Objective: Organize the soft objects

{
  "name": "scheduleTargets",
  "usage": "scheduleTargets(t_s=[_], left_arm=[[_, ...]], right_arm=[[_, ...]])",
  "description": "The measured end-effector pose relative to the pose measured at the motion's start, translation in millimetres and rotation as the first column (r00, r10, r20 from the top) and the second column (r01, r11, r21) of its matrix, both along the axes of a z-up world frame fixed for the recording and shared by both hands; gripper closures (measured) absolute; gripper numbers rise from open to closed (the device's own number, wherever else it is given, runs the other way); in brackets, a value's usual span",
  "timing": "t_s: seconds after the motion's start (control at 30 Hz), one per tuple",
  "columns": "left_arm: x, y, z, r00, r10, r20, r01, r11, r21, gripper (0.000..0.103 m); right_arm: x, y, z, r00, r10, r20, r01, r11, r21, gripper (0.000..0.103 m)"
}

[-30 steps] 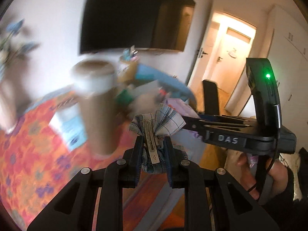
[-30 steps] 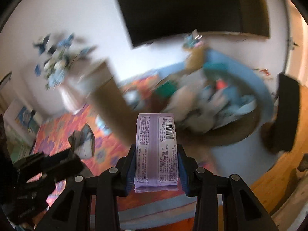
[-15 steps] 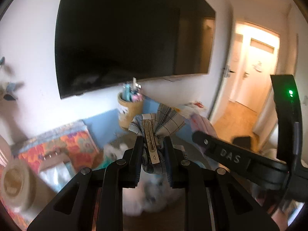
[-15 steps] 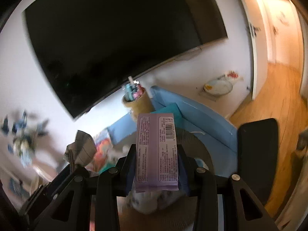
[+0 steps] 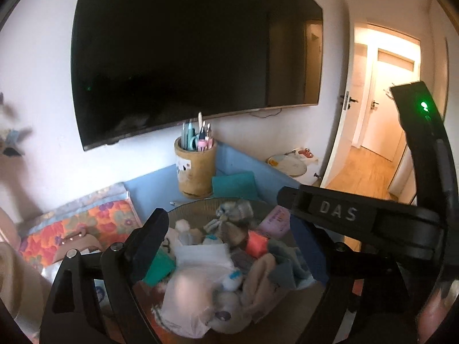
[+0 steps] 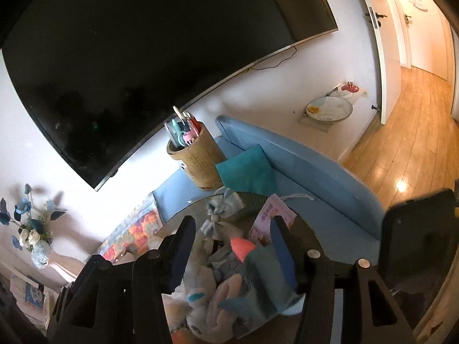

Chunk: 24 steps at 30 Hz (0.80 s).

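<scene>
A round basket (image 5: 200, 205) (image 6: 172, 223) full of soft things lies under both grippers. The checked cloth bundle (image 5: 233, 210) (image 6: 225, 200) lies at its far side, and the purple packet (image 5: 274, 221) (image 6: 271, 216) lies at its far right edge. Plush toys, socks and a plastic bag (image 5: 186, 301) fill the middle. My left gripper (image 5: 229, 246) is open and empty above the basket. My right gripper (image 6: 232, 246) is open and empty above it too, and its body (image 5: 358, 218) crosses the left wrist view.
A wooden pen holder (image 5: 196, 169) (image 6: 198, 160) and a teal cloth (image 5: 233, 185) (image 6: 246, 172) stand behind the basket on the blue surface (image 6: 315, 172). A black TV (image 5: 186, 57) hangs on the wall. A flowered cloth (image 5: 77, 226) lies left. A vase of flowers (image 6: 31, 229) stands far left.
Both grippers have opened. The checked cloth bundle has left the left gripper and the purple packet has left the right one; both now lie in the basket.
</scene>
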<state>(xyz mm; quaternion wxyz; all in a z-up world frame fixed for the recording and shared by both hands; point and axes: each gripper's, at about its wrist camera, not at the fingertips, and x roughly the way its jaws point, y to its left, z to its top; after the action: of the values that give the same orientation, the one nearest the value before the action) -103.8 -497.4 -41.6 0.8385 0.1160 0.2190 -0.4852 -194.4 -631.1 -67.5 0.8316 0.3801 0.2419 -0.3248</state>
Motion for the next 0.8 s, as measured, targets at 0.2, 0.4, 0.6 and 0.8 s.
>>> scheduleTargets(t_s=[0.2, 0.4, 0.6, 0.8], left_arm=[[-25, 43, 16, 1.0, -0.018, 0.007, 0.019, 0.999, -0.034, 0.017], [-42, 114, 36, 0.998, 0.03, 0.052, -0.028, 0.998, -0.054, 0.017], [-29, 197, 46, 0.979, 0.179, 0.1, -0.175, 0.983, -0.054, 0.017], [-1, 274, 52, 0.939, 0.327, 0.11, -0.322, 0.945, -0.06, 0.017]], right_arm=[[-20, 33, 22, 1.0, 0.012, 0.014, -0.011, 0.999, -0.043, 0.05], [-39, 106, 55, 0.999, 0.052, 0.011, -0.049, 0.986, -0.157, 0.05], [-35, 191, 76, 0.988, 0.153, 0.023, -0.143, 0.96, -0.24, 0.048], [-4, 269, 92, 0.959, 0.284, 0.02, -0.265, 0.915, -0.303, 0.047]])
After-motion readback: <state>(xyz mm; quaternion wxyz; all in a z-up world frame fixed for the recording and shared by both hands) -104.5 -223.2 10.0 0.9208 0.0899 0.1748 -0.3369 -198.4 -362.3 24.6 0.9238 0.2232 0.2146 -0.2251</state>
